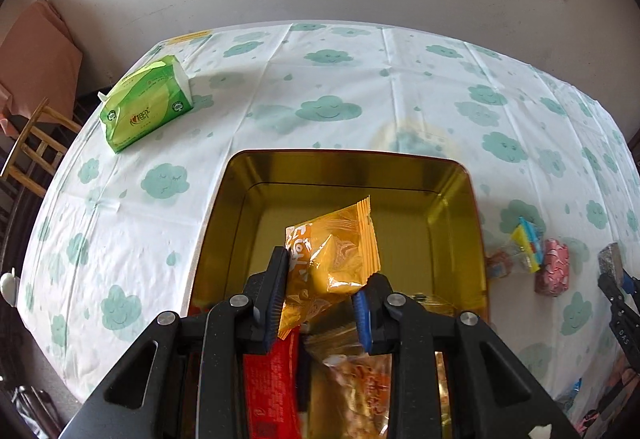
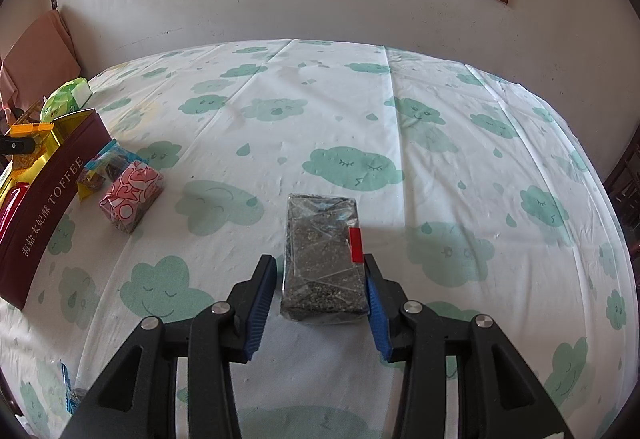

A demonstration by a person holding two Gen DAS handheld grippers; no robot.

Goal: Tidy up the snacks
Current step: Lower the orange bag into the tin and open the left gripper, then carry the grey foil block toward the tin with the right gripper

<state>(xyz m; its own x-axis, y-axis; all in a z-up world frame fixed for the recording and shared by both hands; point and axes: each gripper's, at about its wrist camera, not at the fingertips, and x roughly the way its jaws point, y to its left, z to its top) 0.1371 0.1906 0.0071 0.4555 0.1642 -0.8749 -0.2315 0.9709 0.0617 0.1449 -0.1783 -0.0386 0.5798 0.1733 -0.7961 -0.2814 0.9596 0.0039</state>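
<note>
The left claw (image 1: 320,303) held an orange snack packet (image 1: 336,259) over the open gold-lined tin (image 1: 460,175); the left pad pressed the packet's edge, while the right pad appeared to touch only a lower corner, so the grip looked partial. The tin stood on the desk (image 1: 360,79), with a red packet (image 1: 272,379) and a clear-wrapped snack (image 1: 360,379) lying at its near end below the claw. The right claw (image 2: 320,291) was spread wide around a dark seed bar in clear wrap (image 2: 324,259) that lay flat on the desk; the right pad was touching or nearly touching the bar's side by the red seal, and the left pad stood clear of it. A pink patterned packet (image 2: 132,199) and a small blue-and-yellow packet (image 2: 100,167) lay just beside the tin's maroon outer wall (image 2: 48,207), not yet stowed. A green tissue pack (image 1: 148,103) sat well apart at the far left. Probable faults: the orange packet could slide out of the weak, off-centre hold and drop askew or onto the rim. Closing the right claw unevenly could push the bar sideways rather than clamp it, and the slick wrap could let it slip or crack under pressure.
</note>
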